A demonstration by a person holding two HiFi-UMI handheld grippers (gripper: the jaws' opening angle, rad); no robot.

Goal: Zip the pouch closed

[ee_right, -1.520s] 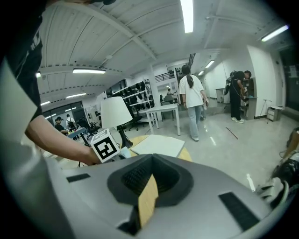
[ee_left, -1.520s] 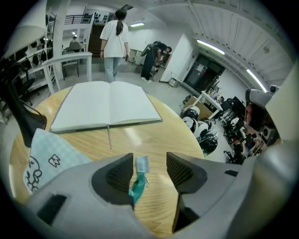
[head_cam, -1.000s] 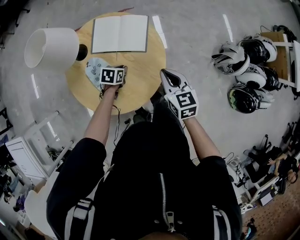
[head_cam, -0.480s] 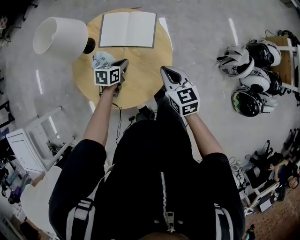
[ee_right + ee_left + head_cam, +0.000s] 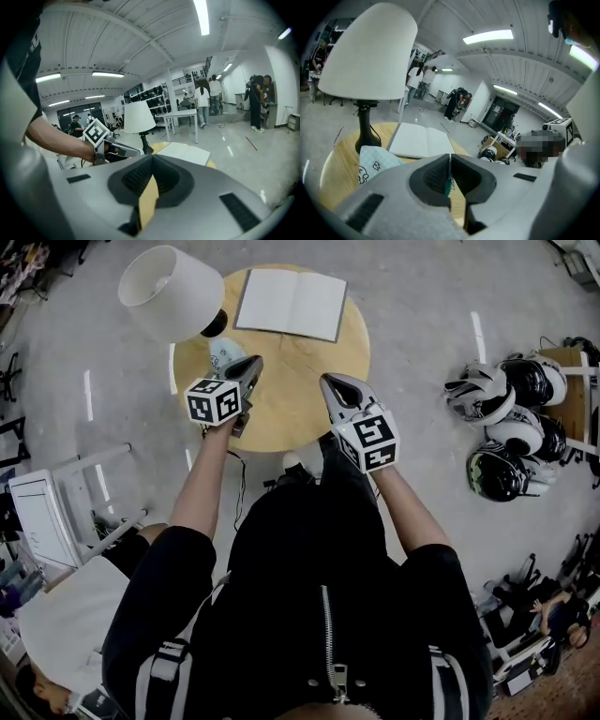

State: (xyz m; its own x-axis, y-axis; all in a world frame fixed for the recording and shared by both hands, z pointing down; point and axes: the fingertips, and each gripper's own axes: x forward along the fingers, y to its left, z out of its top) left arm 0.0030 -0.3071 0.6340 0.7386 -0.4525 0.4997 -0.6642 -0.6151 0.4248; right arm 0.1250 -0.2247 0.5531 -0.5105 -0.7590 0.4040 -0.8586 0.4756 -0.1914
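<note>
Pale-teal pouch sits upper left of round wood table, by lamp base, just beyond L gripper tip. We note L jaws together w/ thin teal sliver pinched. R gripper at frame centre, jaws together, nothing held.

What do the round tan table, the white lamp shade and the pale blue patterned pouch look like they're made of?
The round tan table: wood or wood veneer, matte, with visible grain streaks. The white lamp shade: smooth, opaque, even white; possibly plastic or painted metal, hard to tell. The pale blue patterned pouch: soft printed fabric, going by its limp shape.
</note>
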